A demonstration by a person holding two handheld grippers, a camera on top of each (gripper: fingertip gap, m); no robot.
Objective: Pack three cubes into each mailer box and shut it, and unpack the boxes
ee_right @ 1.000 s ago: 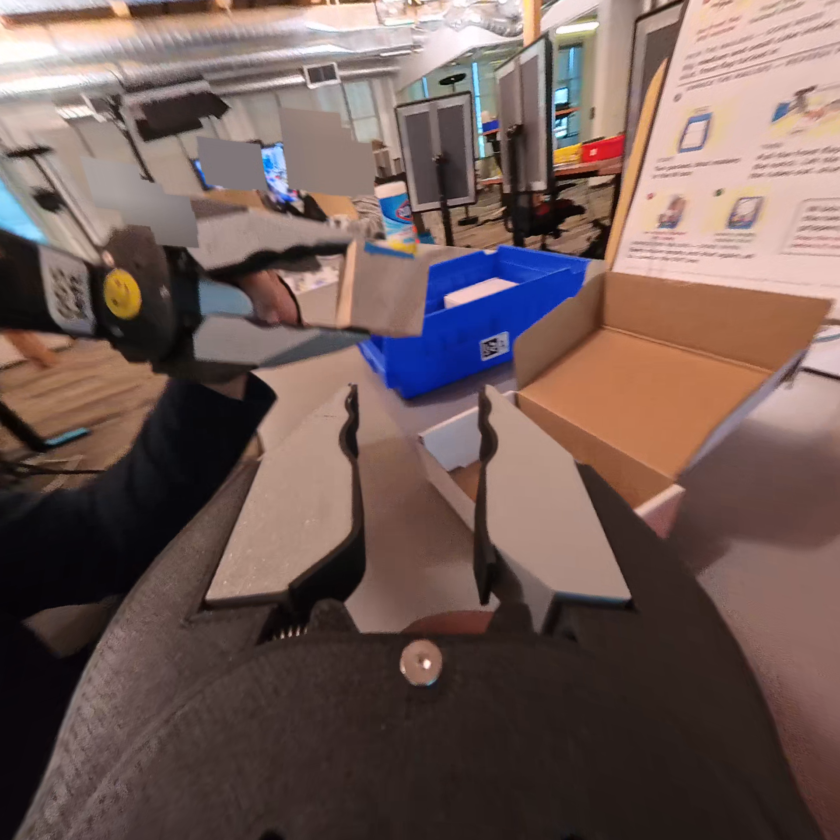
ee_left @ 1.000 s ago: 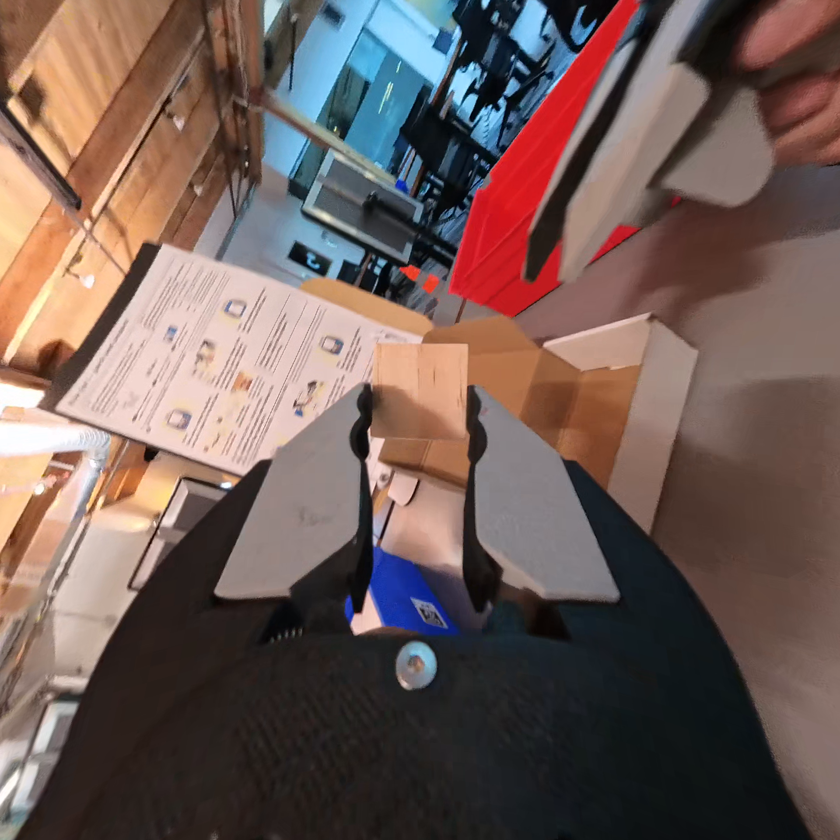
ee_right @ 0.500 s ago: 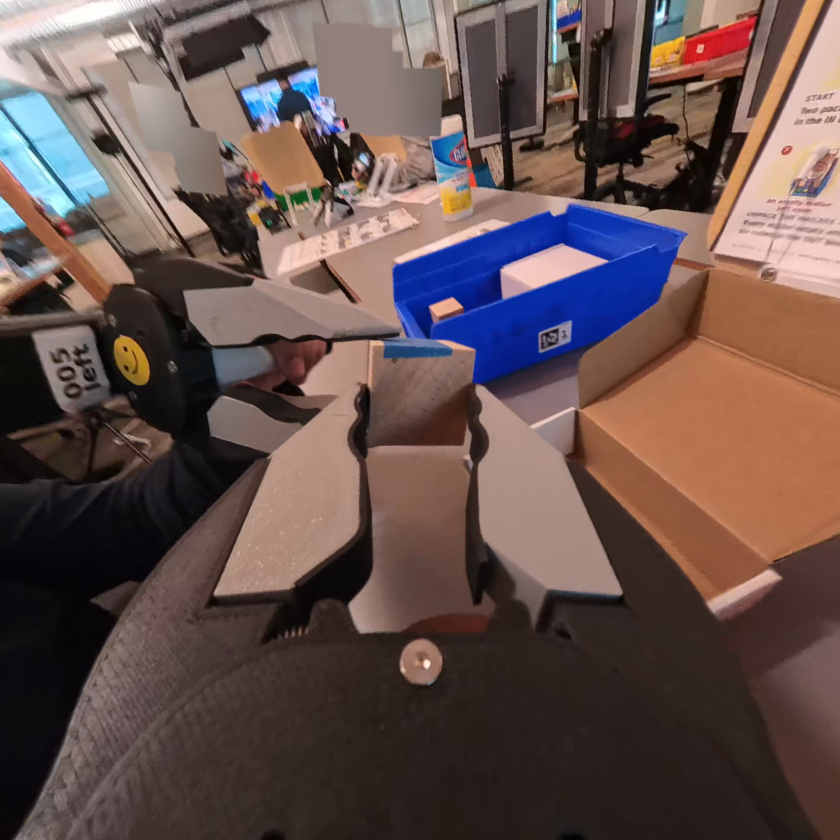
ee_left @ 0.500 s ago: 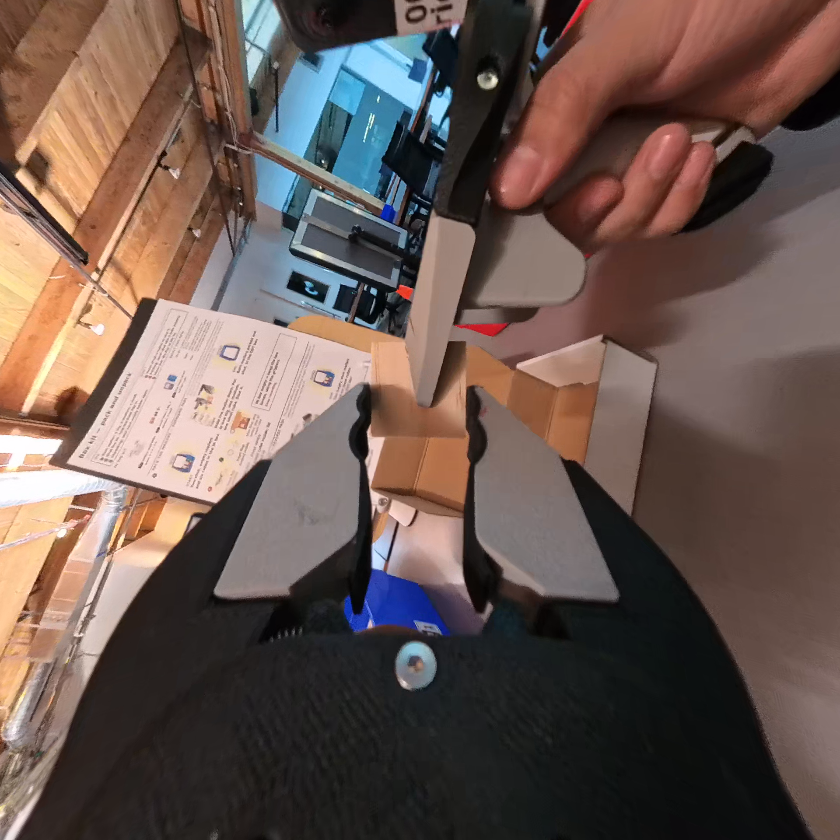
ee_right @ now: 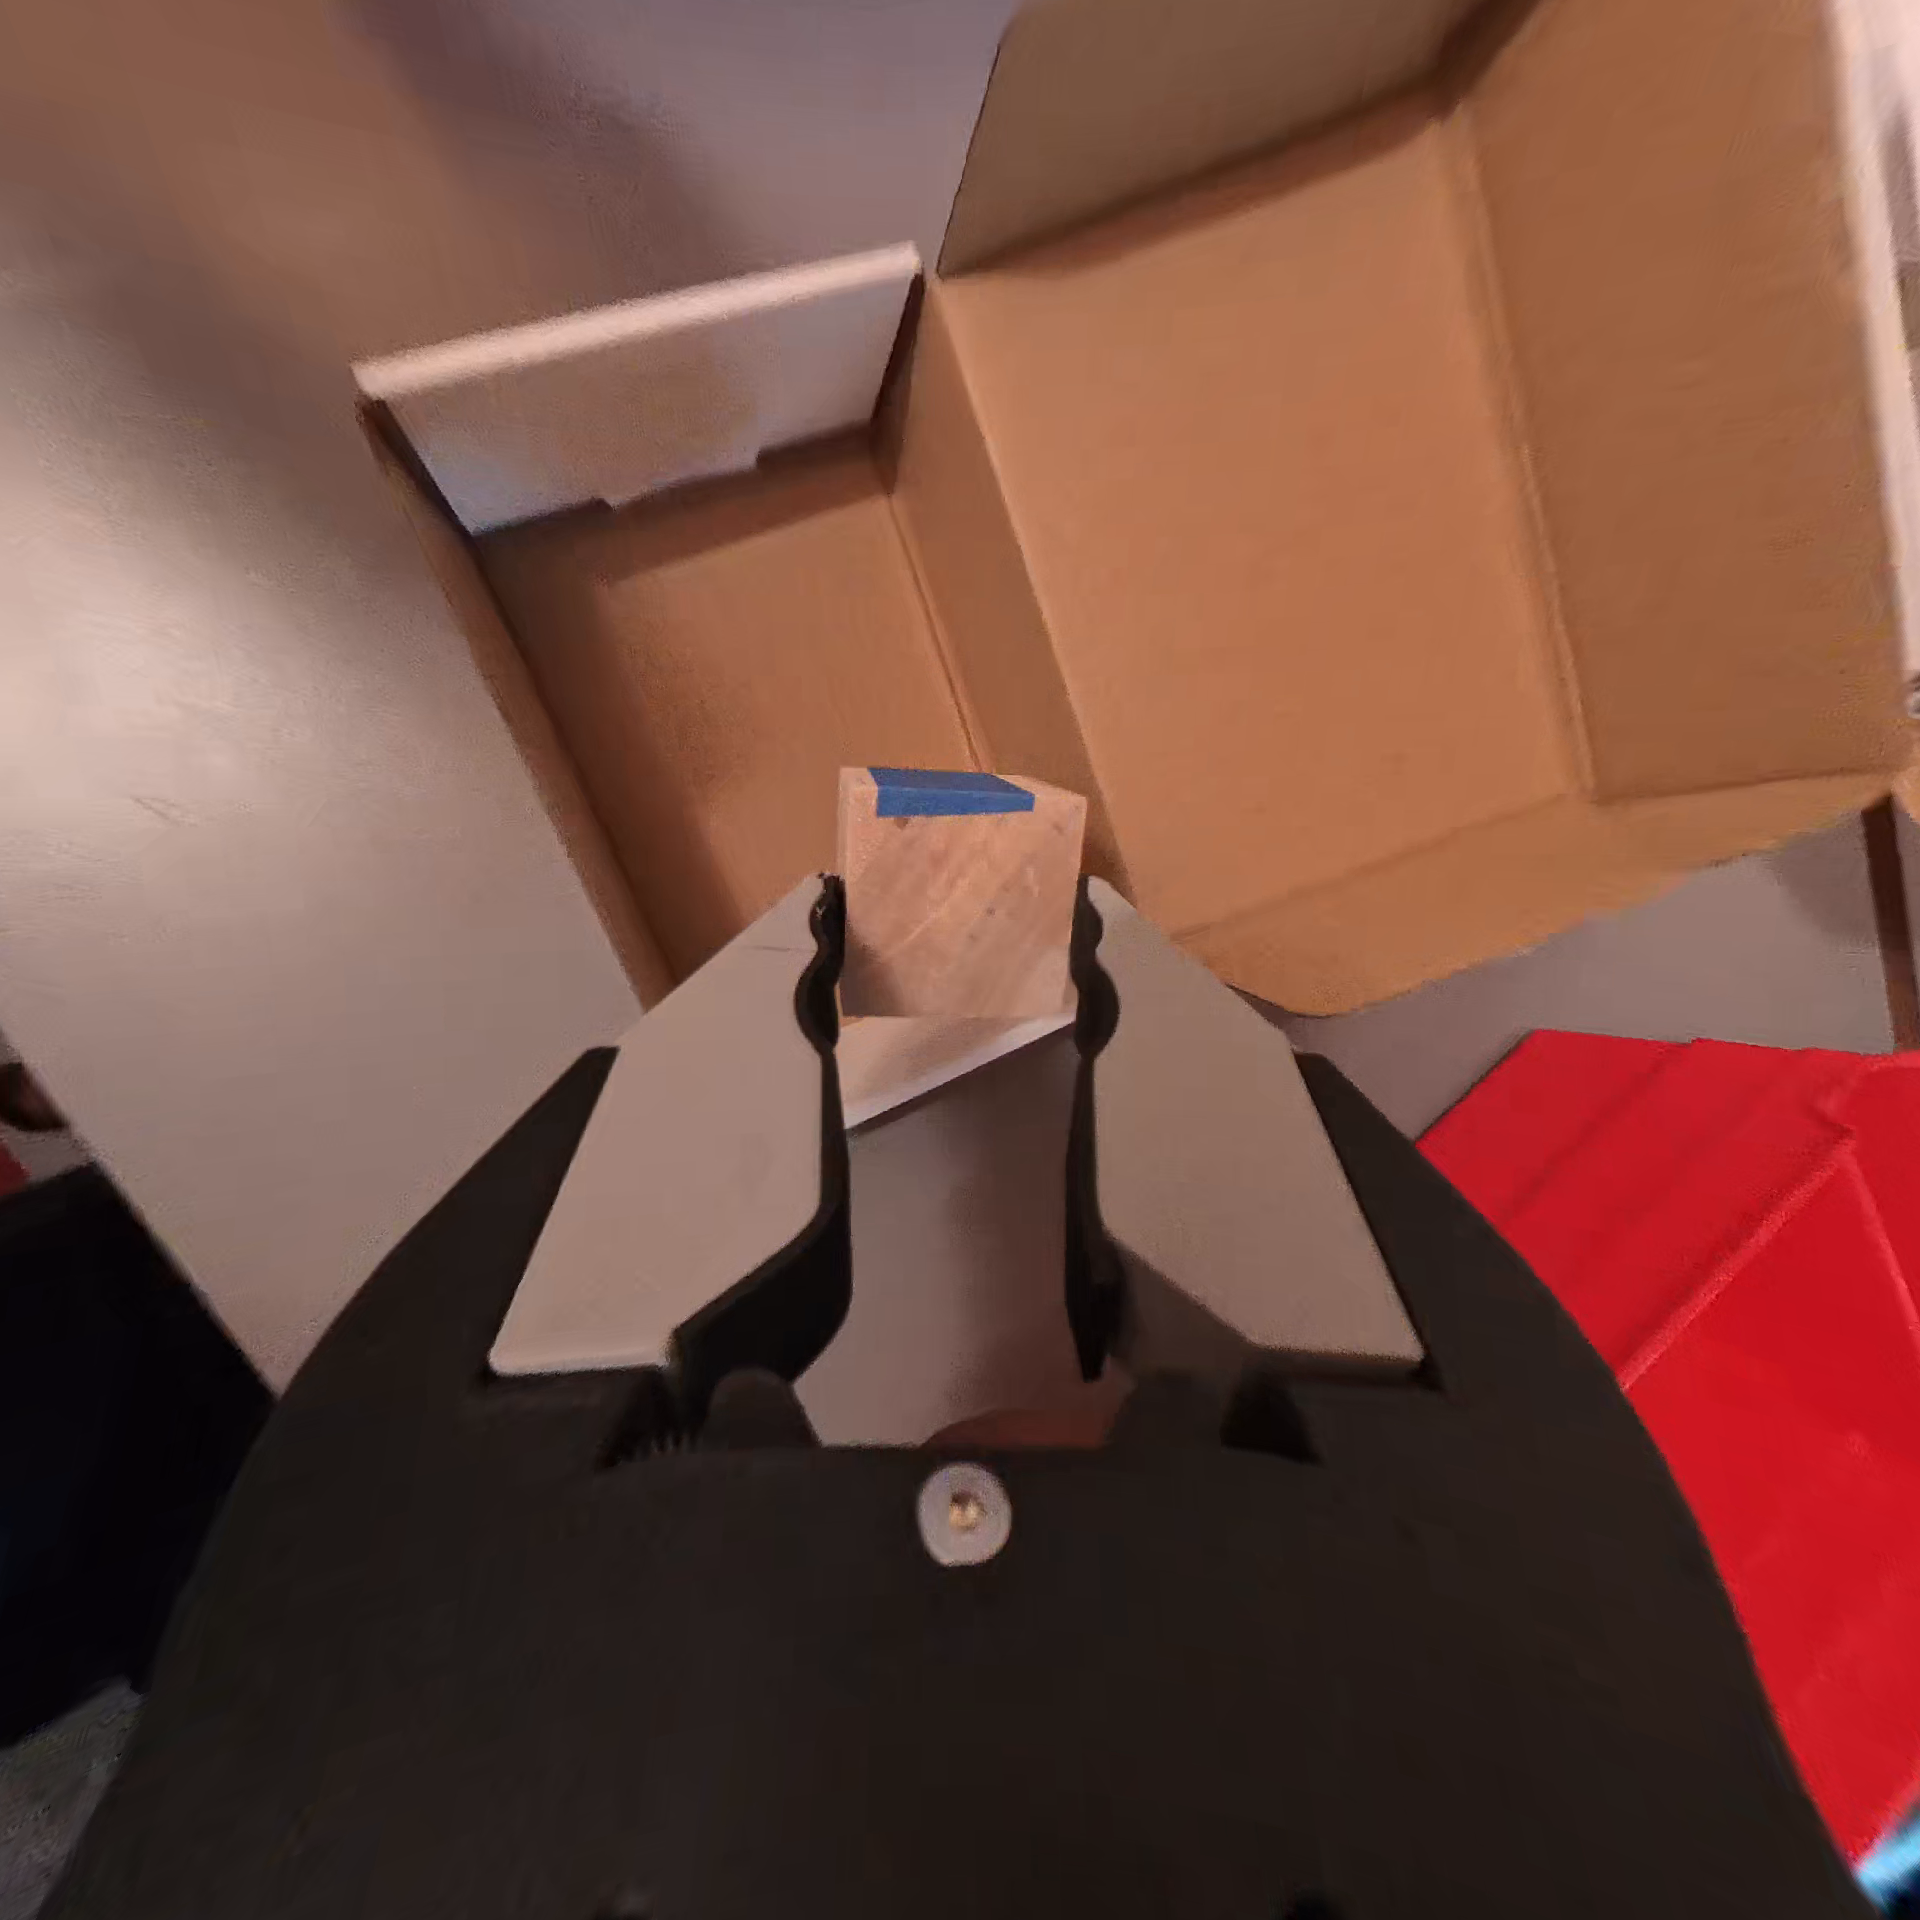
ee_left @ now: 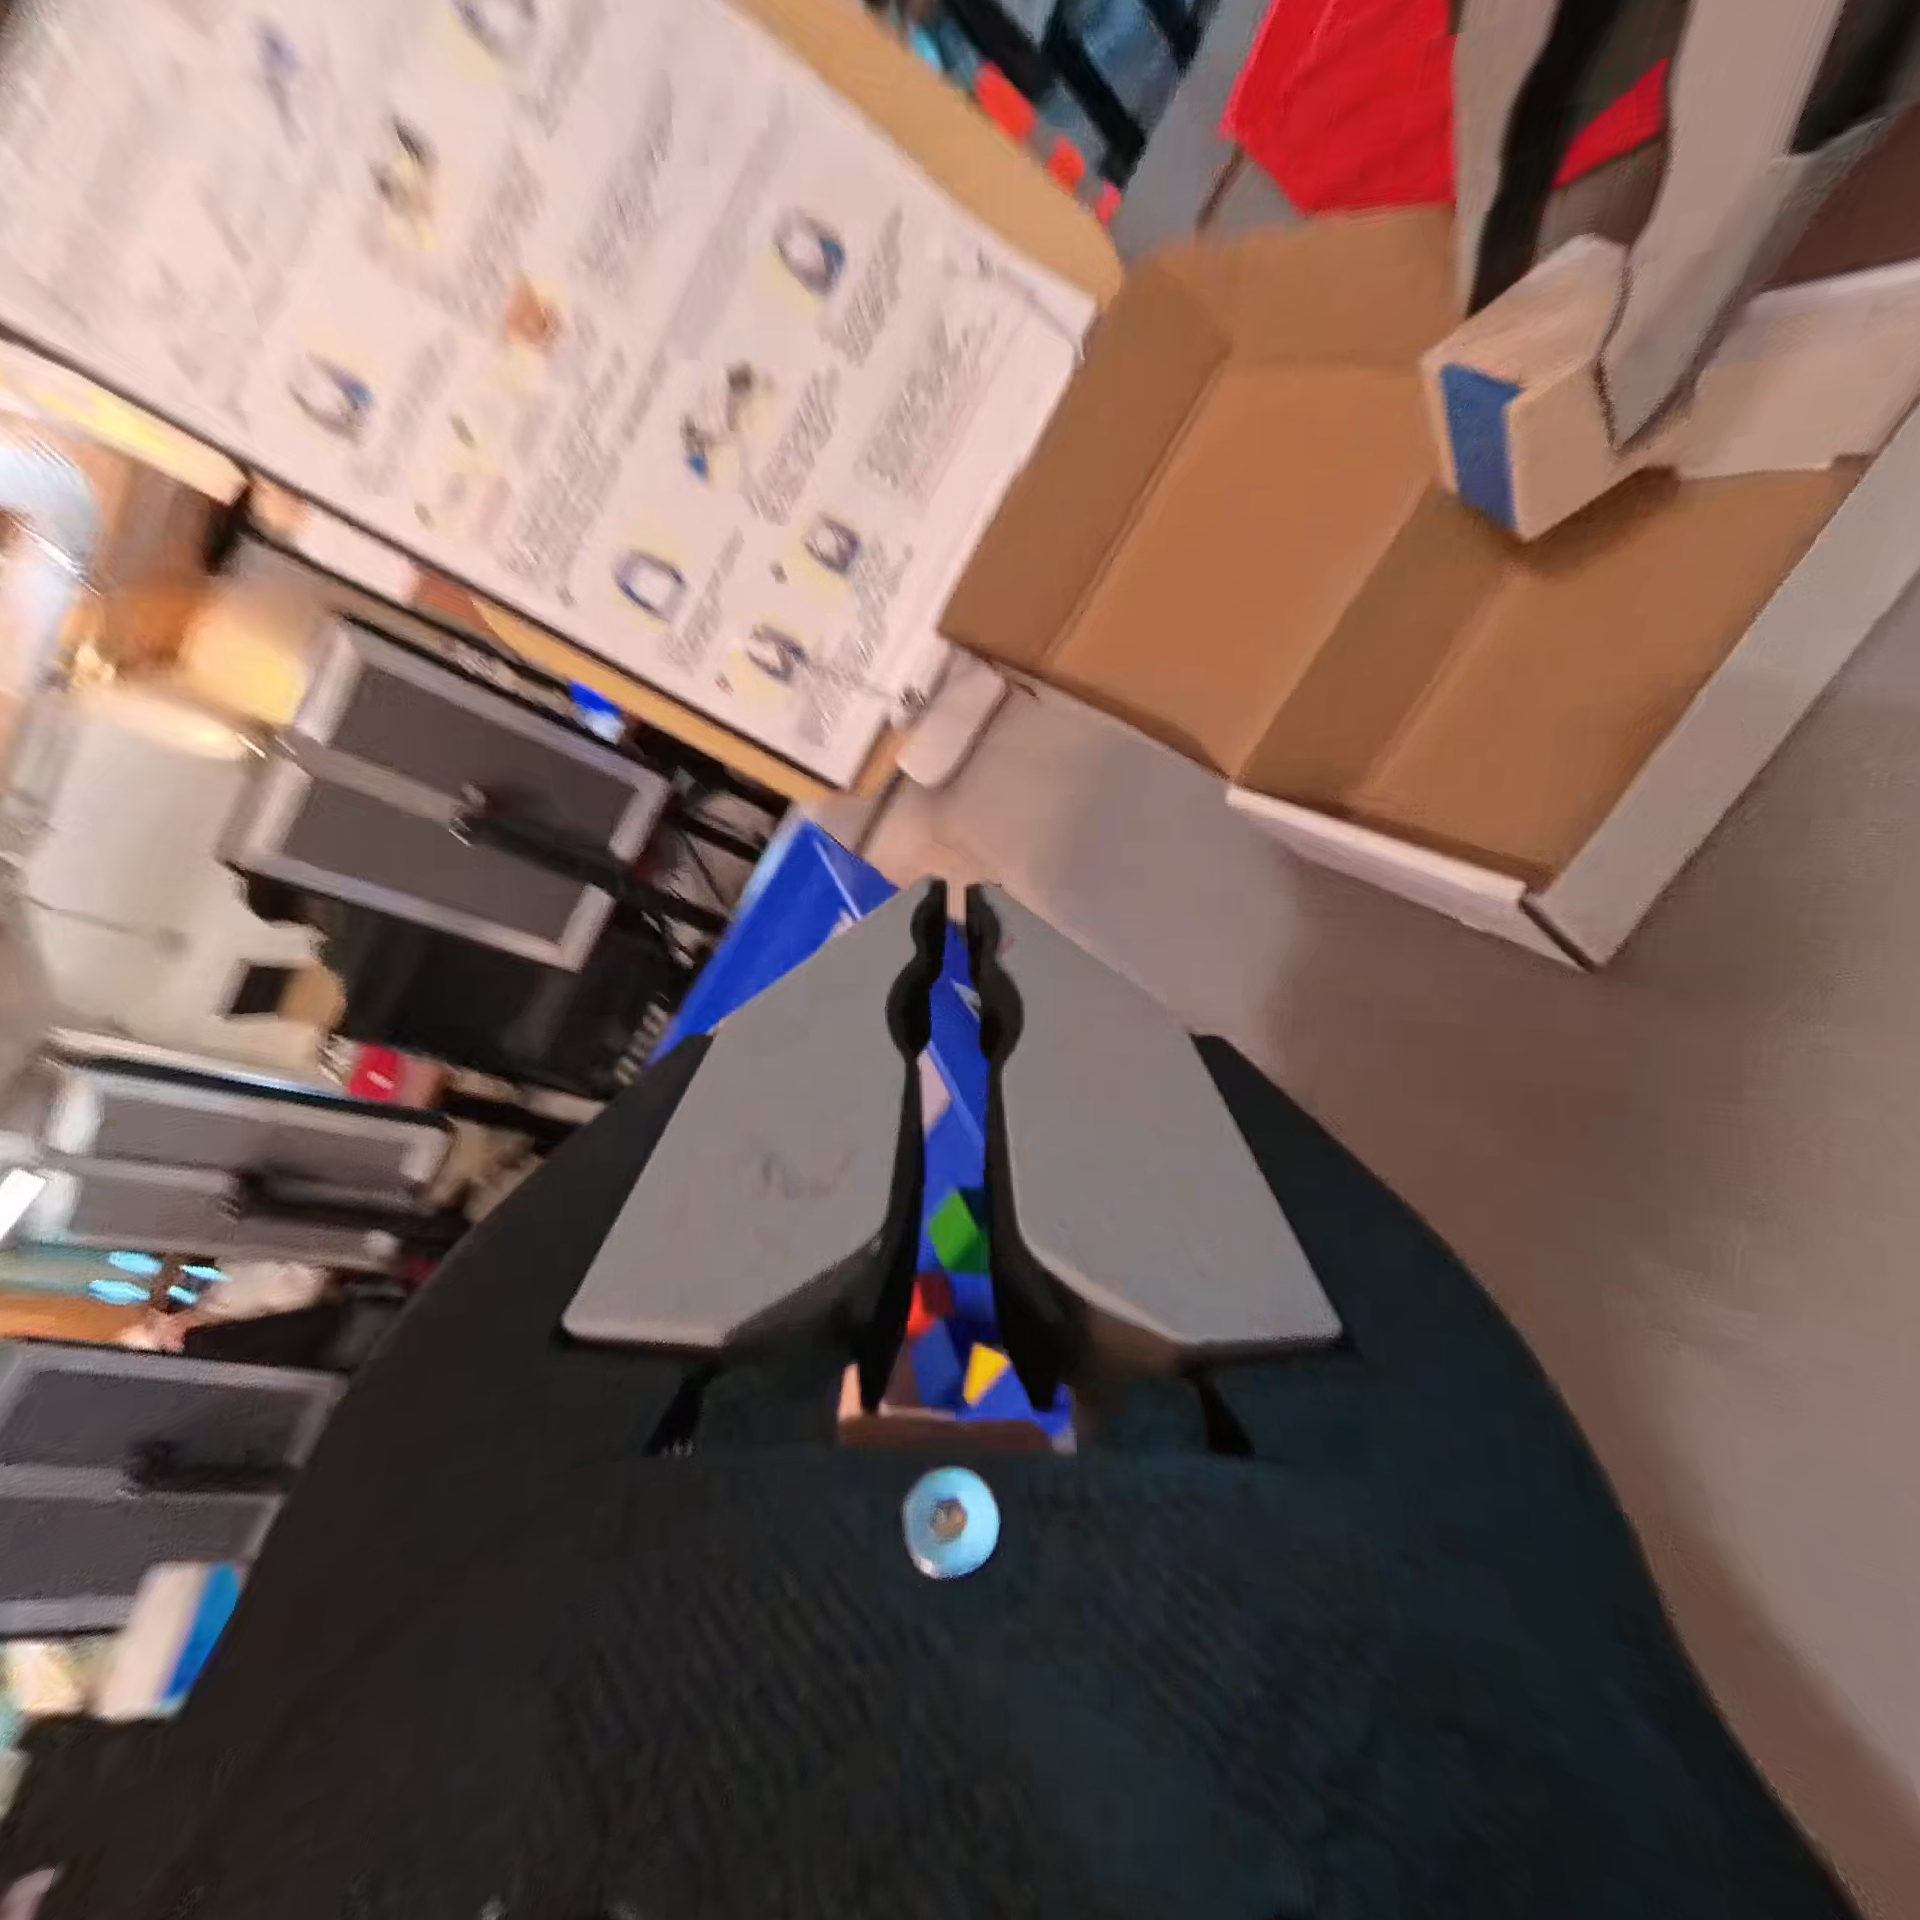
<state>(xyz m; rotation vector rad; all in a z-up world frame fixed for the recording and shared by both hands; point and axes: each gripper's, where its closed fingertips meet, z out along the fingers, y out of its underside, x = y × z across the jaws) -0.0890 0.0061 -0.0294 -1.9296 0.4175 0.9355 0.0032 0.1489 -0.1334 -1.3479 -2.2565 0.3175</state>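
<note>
Grey tabletop: right gripper clamps wooden cube above open mailer box; left gripper nearly closed, empty.

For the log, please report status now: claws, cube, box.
Right claw shut on cube, above open box. Left claw shut, empty. Nothing in the way.

The cube is pale wood with blue tape on one face, held in the air over the front wall of the box. The box lies open on the desk, brown inside, white outside, its lid flung back, nothing inside.
</note>
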